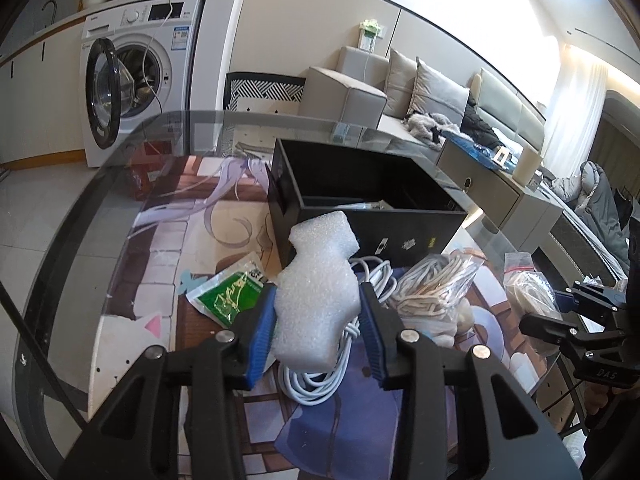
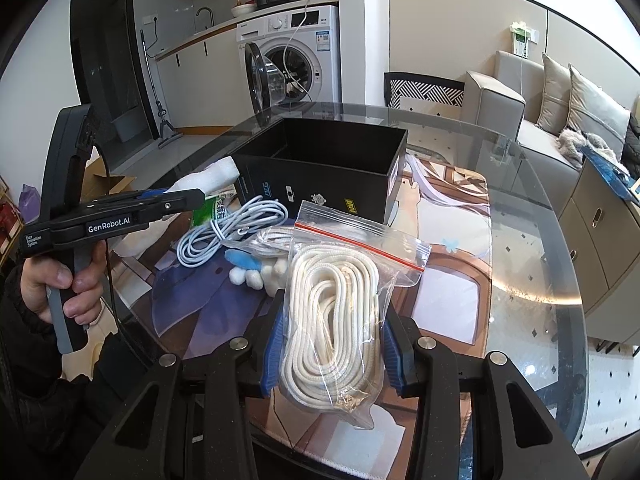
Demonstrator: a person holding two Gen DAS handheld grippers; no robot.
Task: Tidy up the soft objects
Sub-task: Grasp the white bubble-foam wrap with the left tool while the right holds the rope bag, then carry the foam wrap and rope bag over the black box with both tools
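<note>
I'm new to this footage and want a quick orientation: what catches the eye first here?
Each gripper grips something soft: the left gripper squeezes a white foam piece, and the right gripper clamps a clear bag of white rope. Behind them an open black box sits on the glass table, with a coiled white cable before it.

Obscured or indeterminate items:
- White cable coil (image 1: 320, 376): middle hidden behind foam block (image 1: 320, 296).
- Black box (image 1: 360, 200): interior mostly unseen past near wall; contents unidentifiable.
- Green packet (image 1: 228, 292): print too small to read; right end hidden behind left tool (image 1: 319, 332).
- Right tool (image 1: 576, 320): cut off at frame edge in the left wrist view.
- Cotton balls (image 2: 256, 276): partly hidden behind bagged rope (image 2: 336, 320).
</note>
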